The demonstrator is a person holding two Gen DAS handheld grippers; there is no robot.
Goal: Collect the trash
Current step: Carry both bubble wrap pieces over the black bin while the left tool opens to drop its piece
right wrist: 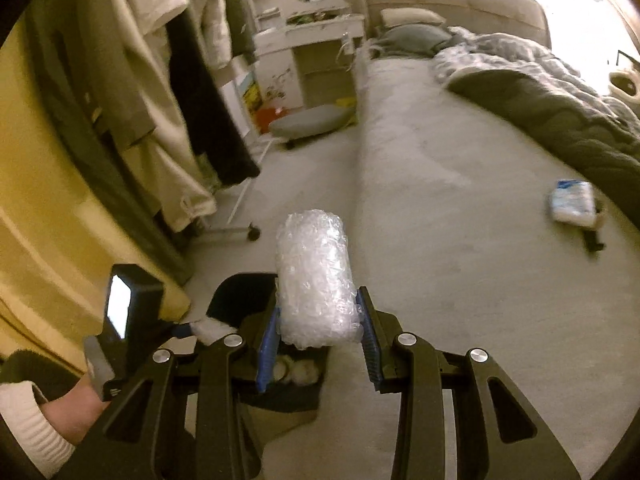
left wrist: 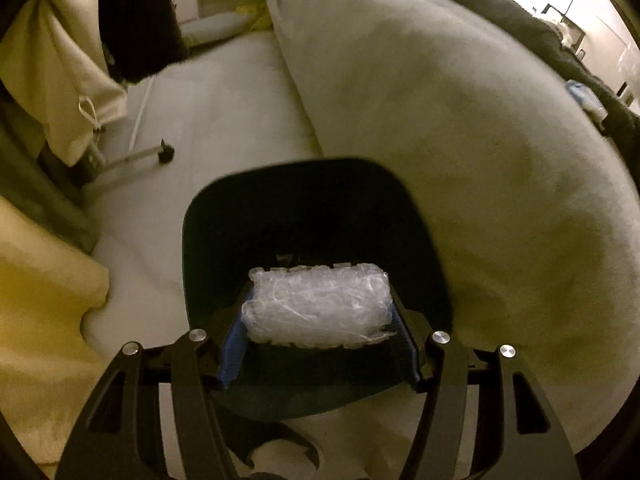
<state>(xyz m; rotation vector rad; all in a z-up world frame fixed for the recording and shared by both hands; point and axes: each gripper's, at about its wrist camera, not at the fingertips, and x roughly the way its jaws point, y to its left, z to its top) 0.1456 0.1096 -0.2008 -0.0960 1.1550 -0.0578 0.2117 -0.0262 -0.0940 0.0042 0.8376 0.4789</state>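
Note:
My left gripper (left wrist: 318, 312) is shut on a roll of clear bubble wrap (left wrist: 316, 306), held crosswise right above the open mouth of a black bin (left wrist: 304, 208) beside the bed. My right gripper (right wrist: 318, 314) is shut on a second bubble wrap roll (right wrist: 314, 276), held upright between its blue pads. Below it I see the same black bin (right wrist: 244, 296) with some pale trash inside, and the left gripper's end (right wrist: 200, 330) at its rim. A white and blue packet (right wrist: 572, 202) lies on the bed sheet at the right.
The bed (right wrist: 460, 184) fills the right, with a dark blanket (right wrist: 560, 120) and pillows (right wrist: 412, 34). A clothes rack on wheels (right wrist: 240, 232) with hanging garments stands at the left. A white shelf (right wrist: 304, 28) and a grey cushion (right wrist: 308, 120) stand at the far end.

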